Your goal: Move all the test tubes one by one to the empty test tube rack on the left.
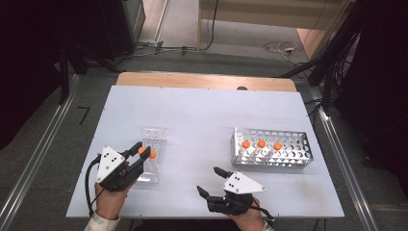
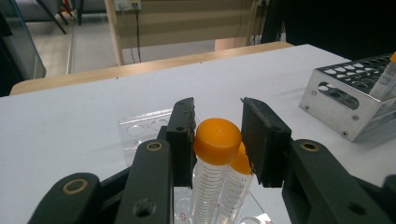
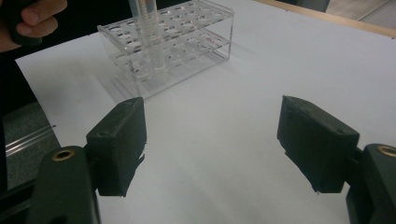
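Observation:
A clear acrylic rack (image 1: 153, 137) stands left of the table's centre with two orange-capped tubes upright in it. My left gripper (image 1: 143, 148) straddles the nearer tube (image 2: 217, 140). Its left pad touches the cap while a thin gap shows at the right pad (image 2: 261, 140), so the jaws stand open around it. The second tube (image 2: 240, 163) stands just behind. My right gripper (image 1: 208, 179) hovers low near the front edge, wide open and empty. In the right gripper view (image 3: 212, 105) it faces the clear rack (image 3: 187, 37) and its tubes (image 3: 152, 32).
A metal rack (image 1: 288, 144) with three orange-capped tubes (image 1: 261, 144) sits to the right; its corner shows in the left gripper view (image 2: 345, 98). White tabletop (image 1: 202, 120) lies between the racks. A hand (image 3: 32, 18) shows at the right gripper view's top left.

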Demonstrator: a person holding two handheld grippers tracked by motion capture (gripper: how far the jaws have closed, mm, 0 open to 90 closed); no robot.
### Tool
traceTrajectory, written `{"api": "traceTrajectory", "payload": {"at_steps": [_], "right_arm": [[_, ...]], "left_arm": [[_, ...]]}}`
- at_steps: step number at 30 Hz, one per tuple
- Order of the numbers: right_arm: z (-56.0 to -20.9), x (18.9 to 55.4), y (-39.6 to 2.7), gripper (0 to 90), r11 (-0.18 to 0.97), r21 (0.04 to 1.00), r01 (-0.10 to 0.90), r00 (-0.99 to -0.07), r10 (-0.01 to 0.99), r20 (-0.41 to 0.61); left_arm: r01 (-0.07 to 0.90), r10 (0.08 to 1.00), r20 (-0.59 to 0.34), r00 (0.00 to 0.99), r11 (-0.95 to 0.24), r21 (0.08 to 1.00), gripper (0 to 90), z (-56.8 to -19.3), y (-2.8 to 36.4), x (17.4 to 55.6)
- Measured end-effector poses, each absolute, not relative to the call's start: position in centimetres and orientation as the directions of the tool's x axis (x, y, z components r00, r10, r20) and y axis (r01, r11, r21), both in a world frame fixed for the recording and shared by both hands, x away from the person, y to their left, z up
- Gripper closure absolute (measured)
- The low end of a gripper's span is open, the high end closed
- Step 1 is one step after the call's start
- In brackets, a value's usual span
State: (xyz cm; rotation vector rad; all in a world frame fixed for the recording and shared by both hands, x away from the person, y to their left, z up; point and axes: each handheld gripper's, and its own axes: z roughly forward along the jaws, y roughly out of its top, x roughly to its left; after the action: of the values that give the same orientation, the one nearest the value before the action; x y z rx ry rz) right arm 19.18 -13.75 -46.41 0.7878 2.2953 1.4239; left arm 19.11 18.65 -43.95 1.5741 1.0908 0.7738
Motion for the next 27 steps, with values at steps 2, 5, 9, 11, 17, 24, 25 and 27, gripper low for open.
{"api": "traceTrajectory", "payload": {"at_steps": [2, 5, 9, 11, 17, 24, 25, 27], "right_arm": [[-46.4, 19.2, -13.8, 22.5, 0.349, 0.894, 0.283, -0.794, 0.607, 0.014], [-46.4, 19.2, -13.8, 22.5, 0.349, 0.894, 0.281, -0.795, 0.606, 0.013], [-46.4, 19.1, -13.7, 22.5, 0.350, 0.893, 0.282, -0.795, 0.606, 0.014], [-46.4, 19.1, -13.7, 22.5, 0.349, 0.893, 0.283, -0.795, 0.607, 0.015], [-46.3, 19.2, -14.0, 22.5, 0.344, 0.895, 0.283, -0.788, 0.615, 0.013], [-46.0, 19.7, -15.4, 22.7, 0.316, 0.901, 0.296, -0.759, 0.651, 0.021], [-45.9, 19.8, -15.7, 22.8, 0.313, 0.902, 0.296, -0.755, 0.656, 0.020], [-45.8, 20.0, -16.2, 22.8, 0.306, 0.904, 0.300, -0.743, 0.668, 0.020]], "left_arm": [[0.262, 0.923, -0.045, 0.383, -0.062, 0.963, 62.4, -43.9, 18.7, 19.1], [0.264, 0.922, -0.055, 0.382, -0.052, 0.963, 61.2, -43.9, 18.7, 19.1], [0.262, 0.922, -0.059, 0.383, -0.047, 0.964, 60.2, -43.8, 18.7, 19.0], [0.261, 0.921, -0.062, 0.384, -0.044, 0.964, 59.7, -43.8, 18.7, 19.0], [0.257, 0.924, -0.067, 0.378, -0.035, 0.966, 50.6, -43.6, 18.6, 18.8], [0.272, 0.929, -0.096, 0.359, -0.005, 0.962, 29.7, -43.3, 18.4, 18.8], [0.275, 0.926, -0.102, 0.363, -0.002, 0.961, 27.7, -43.3, 18.4, 18.8], [0.274, 0.927, -0.101, 0.361, -0.002, 0.962, 25.6, -43.2, 18.3, 18.8]]}}
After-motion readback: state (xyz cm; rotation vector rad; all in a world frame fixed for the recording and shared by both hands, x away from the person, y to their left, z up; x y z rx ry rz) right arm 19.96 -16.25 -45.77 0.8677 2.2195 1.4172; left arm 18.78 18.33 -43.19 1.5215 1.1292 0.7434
